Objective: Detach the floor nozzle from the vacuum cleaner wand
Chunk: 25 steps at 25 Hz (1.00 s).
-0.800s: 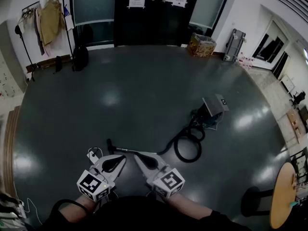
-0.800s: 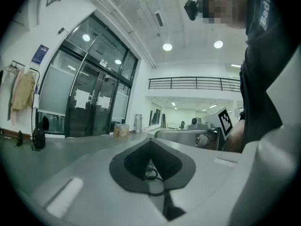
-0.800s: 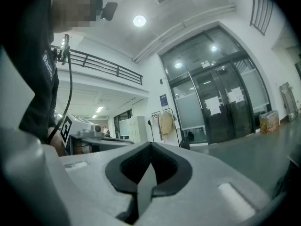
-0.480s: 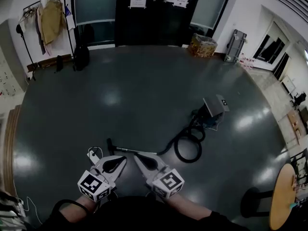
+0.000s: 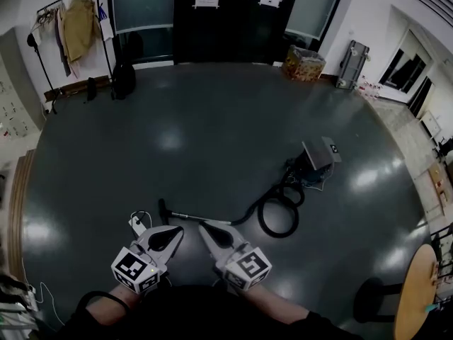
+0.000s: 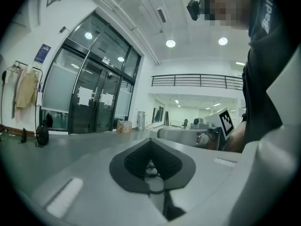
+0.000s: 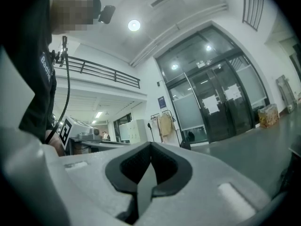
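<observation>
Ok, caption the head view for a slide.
Shut, empty left gripper and right gripper hover near the thin dark vacuum wand on glossy grey floor.

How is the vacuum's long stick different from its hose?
The stick is the wand. The wand lies straight, while the hose curls into a loop. The wand looks thin and silvery; the hose looks thicker and black. The wand ends at the floor nozzle; the hose runs to the vacuum body. Both lie on the dark floor, joined together.
</observation>
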### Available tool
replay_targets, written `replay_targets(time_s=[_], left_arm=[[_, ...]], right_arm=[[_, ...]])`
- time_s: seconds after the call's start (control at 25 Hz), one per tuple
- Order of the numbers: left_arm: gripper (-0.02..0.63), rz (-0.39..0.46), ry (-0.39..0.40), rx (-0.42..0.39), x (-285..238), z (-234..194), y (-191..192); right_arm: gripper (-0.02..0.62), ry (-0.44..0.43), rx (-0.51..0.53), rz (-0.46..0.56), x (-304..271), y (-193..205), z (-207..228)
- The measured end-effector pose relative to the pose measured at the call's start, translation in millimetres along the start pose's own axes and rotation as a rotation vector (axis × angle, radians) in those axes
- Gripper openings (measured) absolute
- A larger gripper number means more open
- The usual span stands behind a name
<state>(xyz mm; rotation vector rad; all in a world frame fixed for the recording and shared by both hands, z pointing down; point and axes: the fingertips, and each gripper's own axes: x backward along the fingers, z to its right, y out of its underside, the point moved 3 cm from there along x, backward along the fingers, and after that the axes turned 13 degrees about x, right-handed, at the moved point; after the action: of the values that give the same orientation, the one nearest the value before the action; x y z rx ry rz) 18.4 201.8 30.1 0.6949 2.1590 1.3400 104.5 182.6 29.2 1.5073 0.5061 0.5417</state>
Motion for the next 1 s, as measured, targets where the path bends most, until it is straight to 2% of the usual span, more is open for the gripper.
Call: replay_targets(time_s=[0.36,0.56,0.72,1.0], left_arm=[[0.002,-0.003,-0.099,0.011,-23.3,13.5,8.7],[0.002,-0.002,-0.138,0.037,-21.2,-3.0,8.8],[0.002,0.002,-0.149,0.031,-18.0,-40.9,3.4],[0.002,-0.009,-0.113,0.008,-1.6,-141.0,-16.2]], right_arm=[[0.002,-0.018,-0.035,-0.007,29.2,20.9,36.4],[0.002,-0.036,-0.073,-0.007,20.5,25.3,41.1],[0.002,-0.027,-0.055,-0.069,-4.0,38.1,47.6],[0.002,0.024,-0.06,-0.166,-77.5,59.9,40.0]])
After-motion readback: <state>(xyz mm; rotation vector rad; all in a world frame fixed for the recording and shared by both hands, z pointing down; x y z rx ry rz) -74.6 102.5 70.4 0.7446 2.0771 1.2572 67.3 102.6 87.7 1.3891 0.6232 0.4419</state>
